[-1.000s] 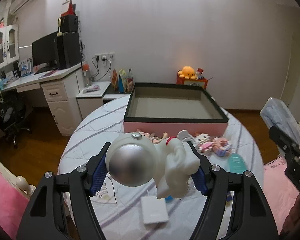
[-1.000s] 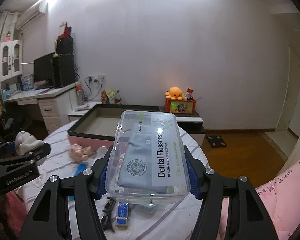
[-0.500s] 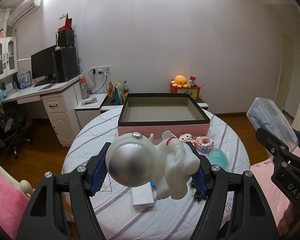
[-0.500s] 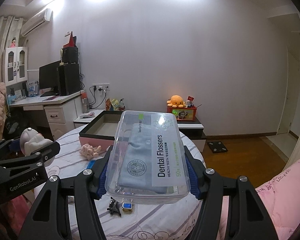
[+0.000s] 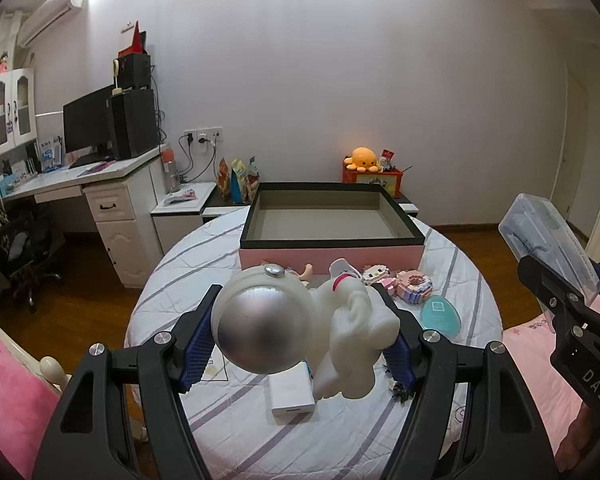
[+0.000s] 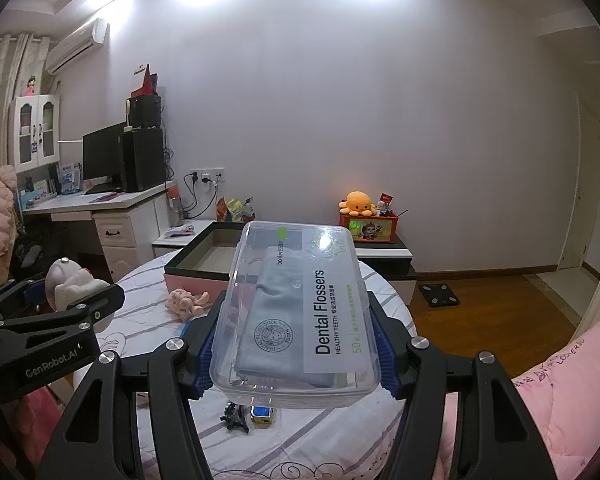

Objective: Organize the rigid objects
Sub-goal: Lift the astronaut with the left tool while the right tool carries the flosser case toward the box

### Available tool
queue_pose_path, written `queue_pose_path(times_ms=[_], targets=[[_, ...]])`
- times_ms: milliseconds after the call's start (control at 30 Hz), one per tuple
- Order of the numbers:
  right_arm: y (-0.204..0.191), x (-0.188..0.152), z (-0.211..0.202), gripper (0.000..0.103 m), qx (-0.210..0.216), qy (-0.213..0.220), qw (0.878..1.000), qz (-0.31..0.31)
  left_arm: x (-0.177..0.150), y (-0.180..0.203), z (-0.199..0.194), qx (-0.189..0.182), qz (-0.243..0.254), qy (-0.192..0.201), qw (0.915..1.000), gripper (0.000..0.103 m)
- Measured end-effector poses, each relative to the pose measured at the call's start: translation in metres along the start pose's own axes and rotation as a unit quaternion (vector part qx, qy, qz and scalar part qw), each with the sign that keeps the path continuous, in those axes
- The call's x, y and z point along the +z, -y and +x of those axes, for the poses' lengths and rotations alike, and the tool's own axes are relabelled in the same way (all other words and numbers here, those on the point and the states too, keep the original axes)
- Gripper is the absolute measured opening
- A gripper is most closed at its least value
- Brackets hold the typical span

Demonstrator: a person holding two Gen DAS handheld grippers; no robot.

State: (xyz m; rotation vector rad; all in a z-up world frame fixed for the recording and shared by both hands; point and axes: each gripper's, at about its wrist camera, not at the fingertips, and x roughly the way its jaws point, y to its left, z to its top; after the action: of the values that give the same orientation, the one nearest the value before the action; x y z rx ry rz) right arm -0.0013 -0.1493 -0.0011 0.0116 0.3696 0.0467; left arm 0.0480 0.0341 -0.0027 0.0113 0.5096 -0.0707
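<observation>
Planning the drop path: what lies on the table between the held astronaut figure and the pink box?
In the left wrist view, small toys lie before the pink box: a kitty figure and a pink block ring, just beyond the astronaut figure.

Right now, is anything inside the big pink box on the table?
No. The left wrist view shows the pink box with a bare grey floor; the toys lie on the table outside it.
</observation>
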Motion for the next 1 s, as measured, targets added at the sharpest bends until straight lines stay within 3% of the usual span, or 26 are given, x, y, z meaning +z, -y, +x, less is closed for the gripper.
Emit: queue_pose_path(times_ms=[233, 500, 767, 1000], targets=[[0.004, 0.005, 0.014, 0.063, 0.001, -0.006, 1.0, 0.006, 0.01, -0.009, 0.019, -0.008, -0.011, -0.009, 0.9999, 0.073], [0.006, 0.014, 0.057, 0.063, -0.006, -0.026, 1.0, 0.008, 0.046, -0.024, 0.075, 0.008, -0.014, -0.024, 0.9996, 0.073], [0.002, 0.044, 0.129, 0.063, -0.001, -0.025, 1.0, -0.014, 0.085, -0.027, 0.149, 0.001, -0.005, -0.048, 0.9988, 0.073], [-0.001, 0.062, 0.21, 0.063, 0.014, -0.059, 0.998, -0.033, 0.104, -0.022, 0.226, -0.009, 0.02, -0.092, 0.9955, 0.073]])
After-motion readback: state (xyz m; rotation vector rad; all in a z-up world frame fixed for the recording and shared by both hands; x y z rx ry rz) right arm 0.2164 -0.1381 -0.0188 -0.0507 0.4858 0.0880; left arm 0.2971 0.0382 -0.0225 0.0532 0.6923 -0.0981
